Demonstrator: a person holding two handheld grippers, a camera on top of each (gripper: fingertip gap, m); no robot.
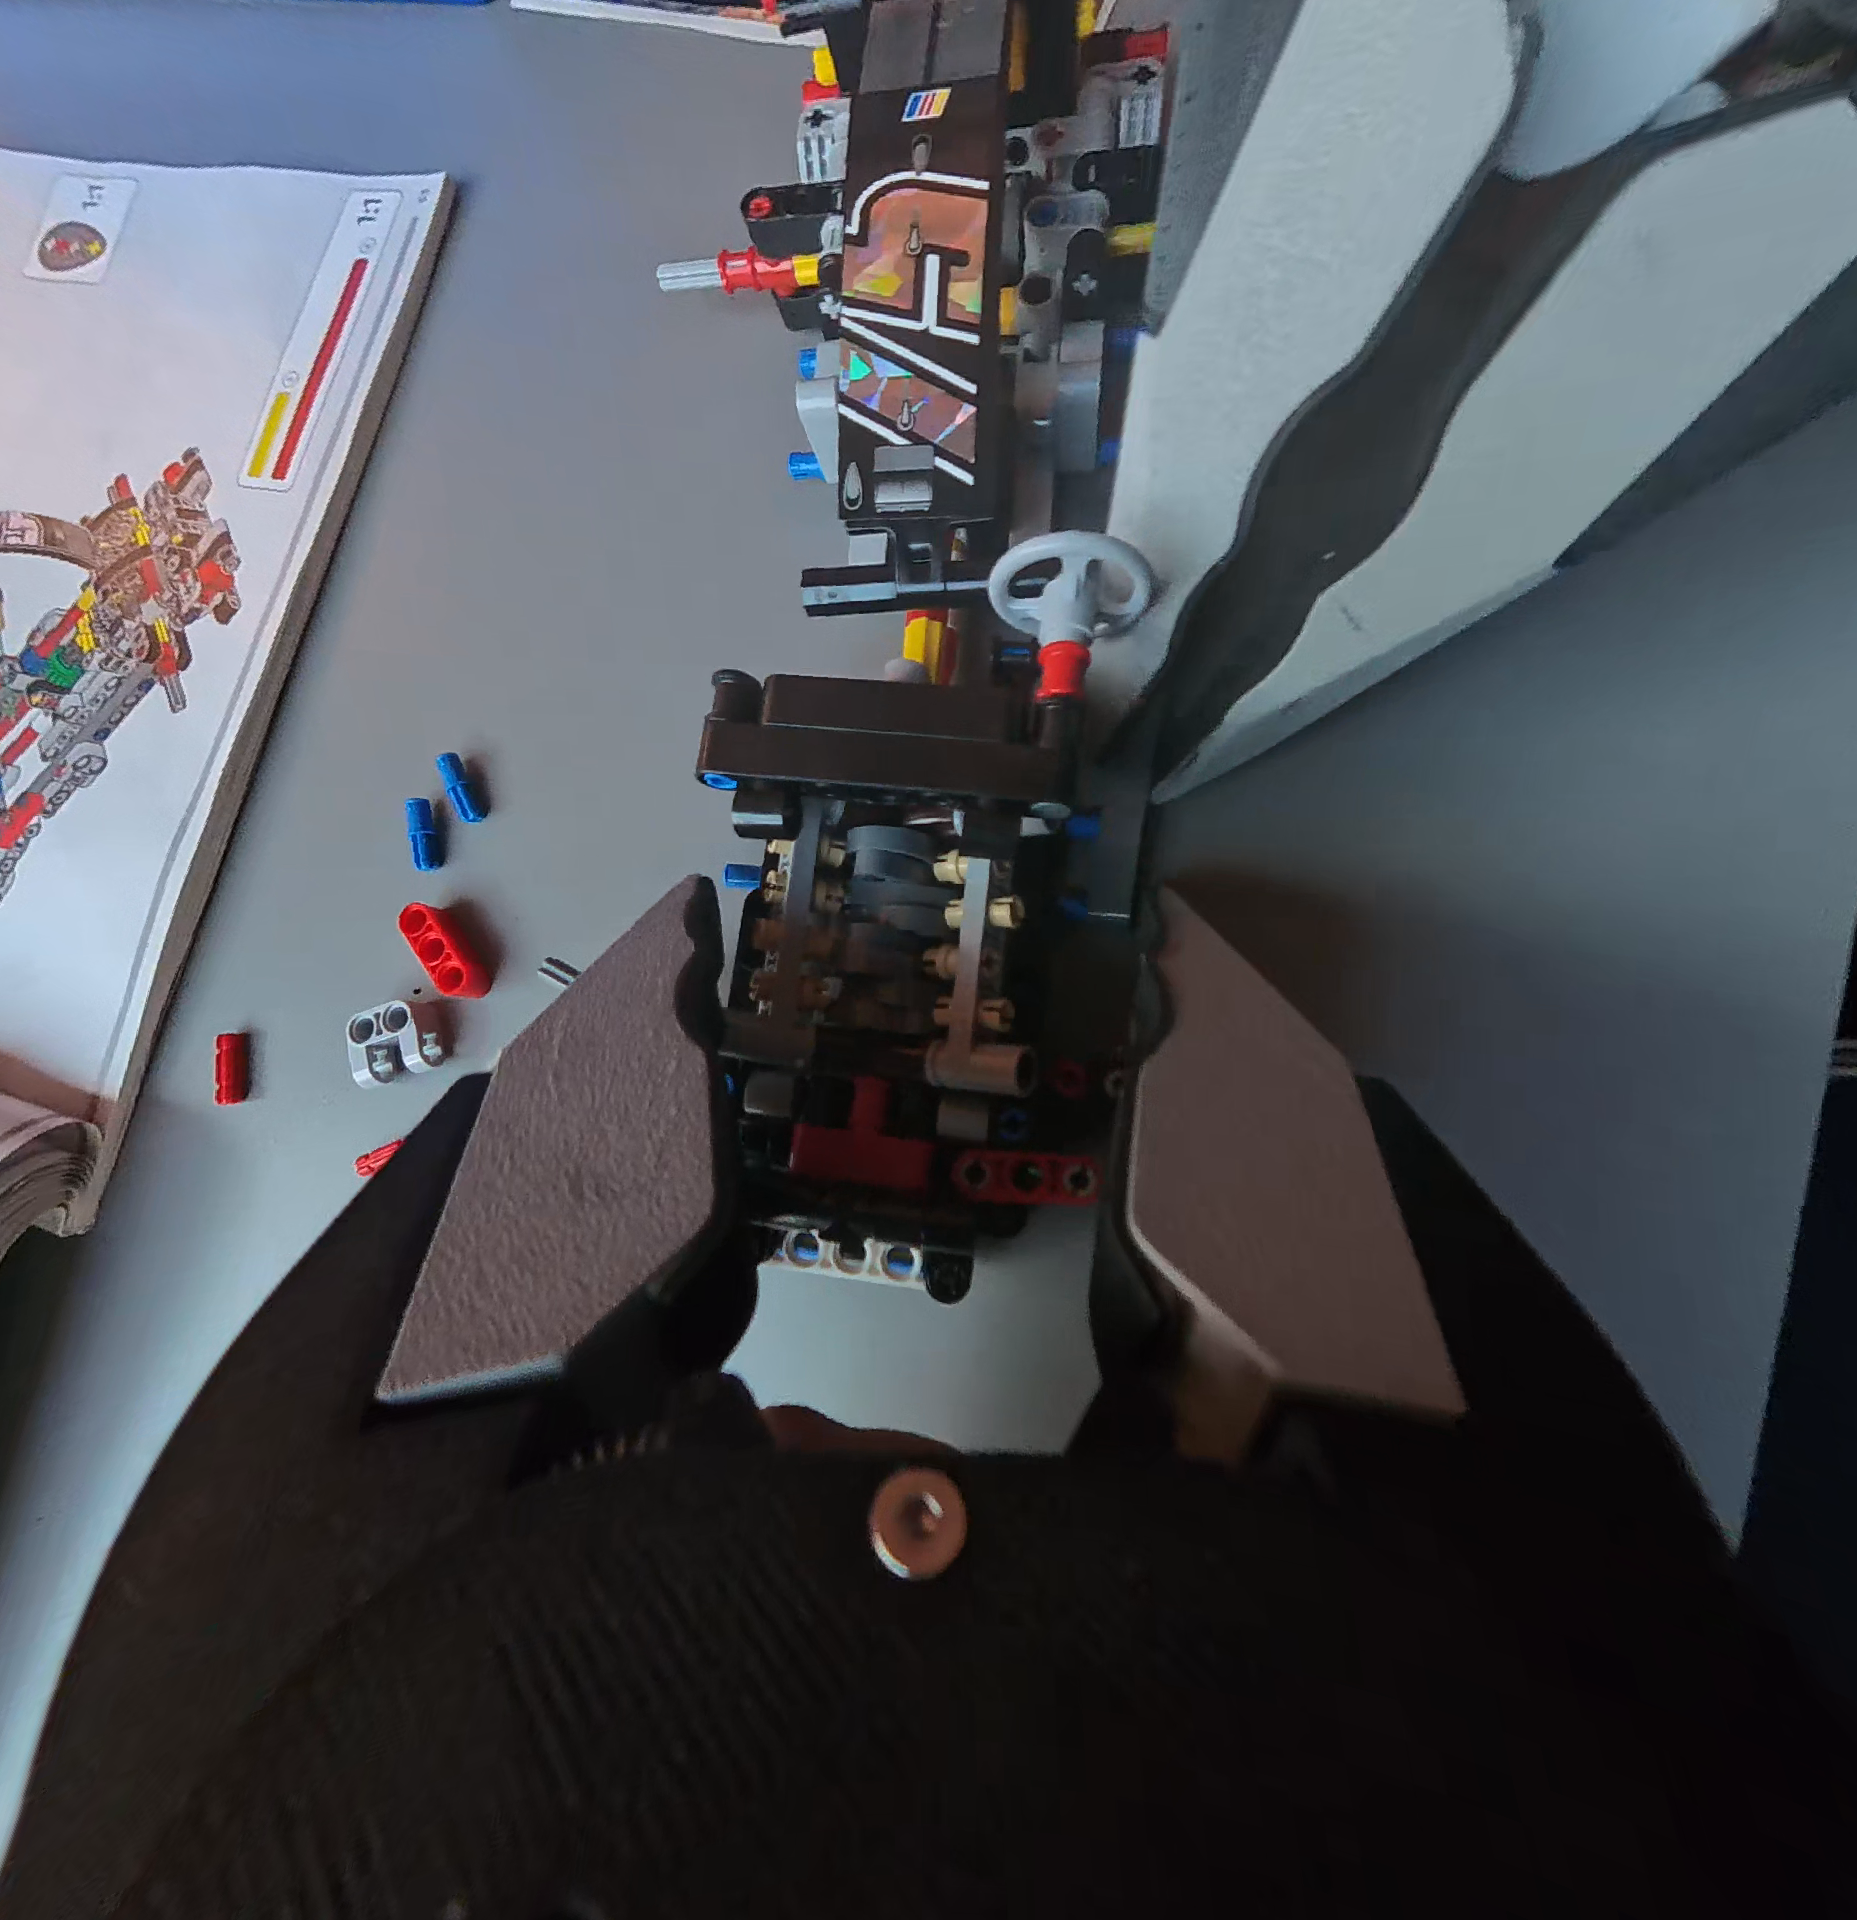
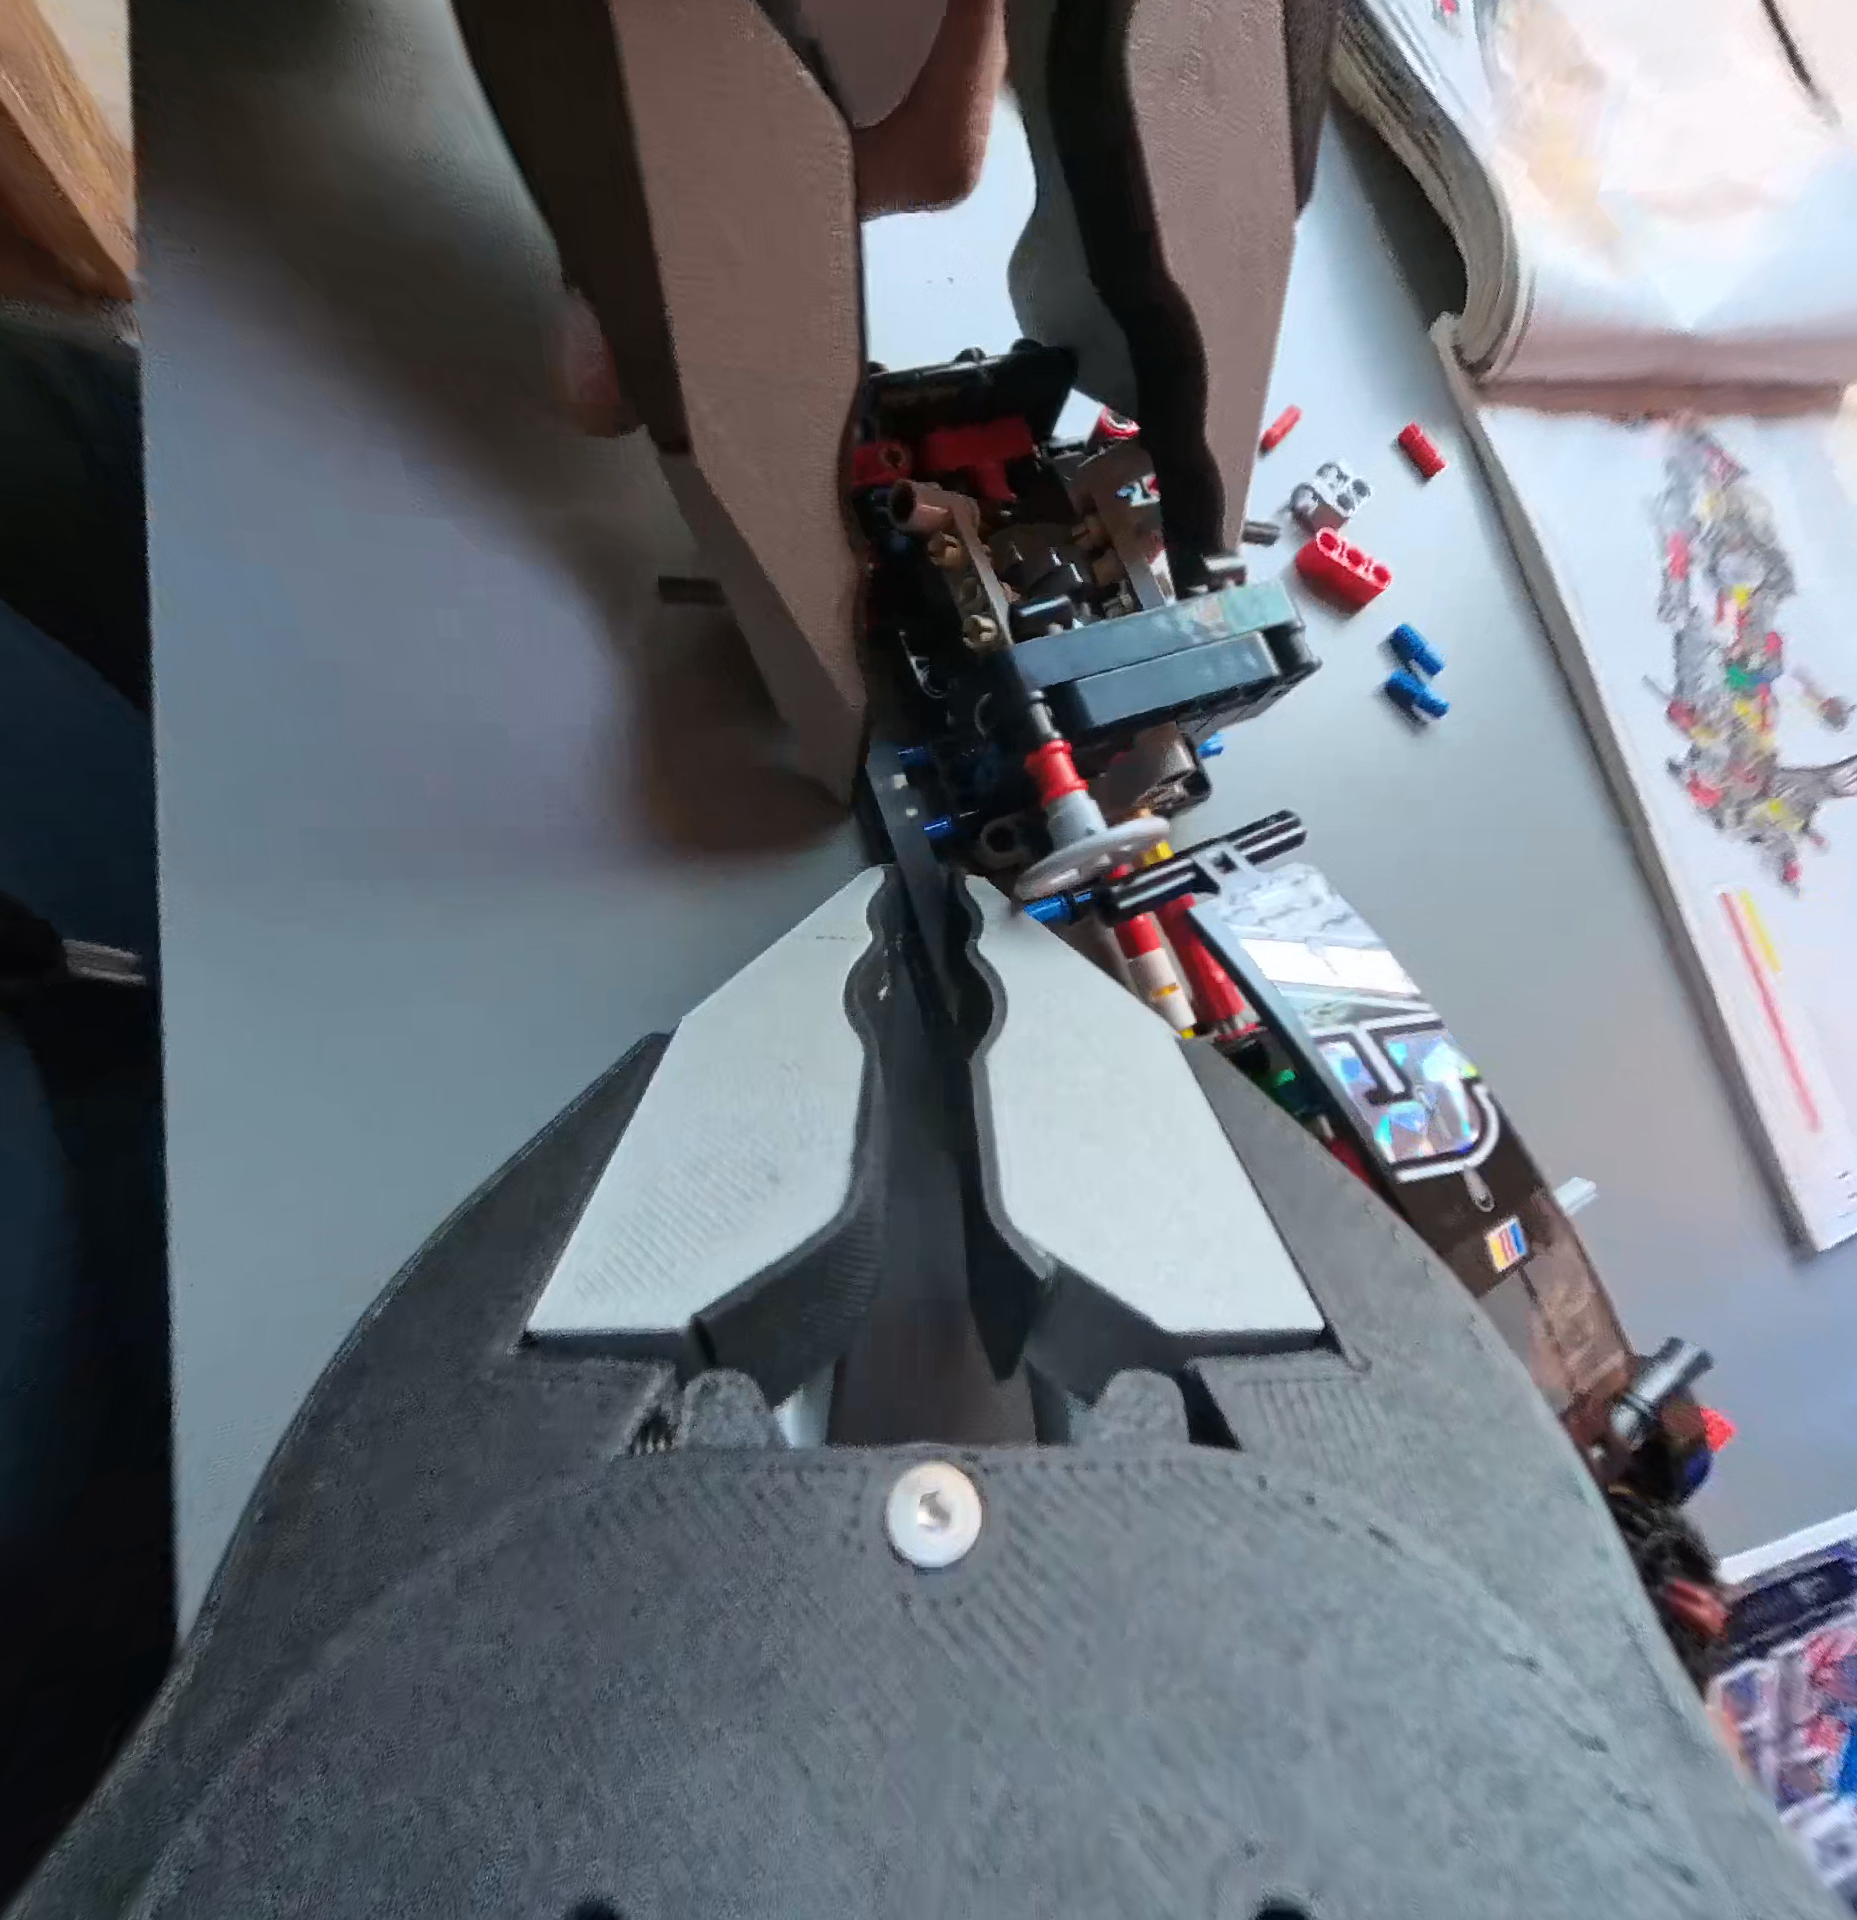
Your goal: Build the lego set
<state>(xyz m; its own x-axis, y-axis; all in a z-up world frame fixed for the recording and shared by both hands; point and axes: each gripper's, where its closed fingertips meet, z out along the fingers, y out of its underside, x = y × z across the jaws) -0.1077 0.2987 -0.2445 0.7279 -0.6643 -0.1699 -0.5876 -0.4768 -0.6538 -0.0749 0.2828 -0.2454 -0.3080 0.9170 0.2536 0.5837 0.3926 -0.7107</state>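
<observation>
A black toy brick car model (image 1: 924, 312) lies lengthwise on the grey table (image 1: 591, 520), with a grey steering wheel (image 1: 1069, 587) and an engine block (image 1: 882, 935). My left gripper (image 1: 929, 899) is open. Its two fingers stand on either side of the model's engine end; the right wrist view shows these brown fingers (image 2: 758, 416) the same way. My right gripper (image 2: 922, 883) is shut on a thin dark grey panel (image 2: 908, 810) fixed to the model's side by blue pins. Its white fingers (image 1: 1319, 312) show at the right of the left wrist view.
An open instruction booklet (image 1: 176, 520) lies left of the model. Between them lie two blue pins (image 1: 441, 810), a red beam (image 1: 446, 948), a grey connector (image 1: 394, 1044) and a red pin (image 1: 231, 1065). A colourful printed packet (image 2: 1817, 1714) lies beyond the model's front. Measured from the fingertips, the grey connector (image 1: 394, 1044) is 8 cm or so from the left gripper and 15 cm from the right. Seen from the right wrist view (image 2: 1336, 488) as well.
</observation>
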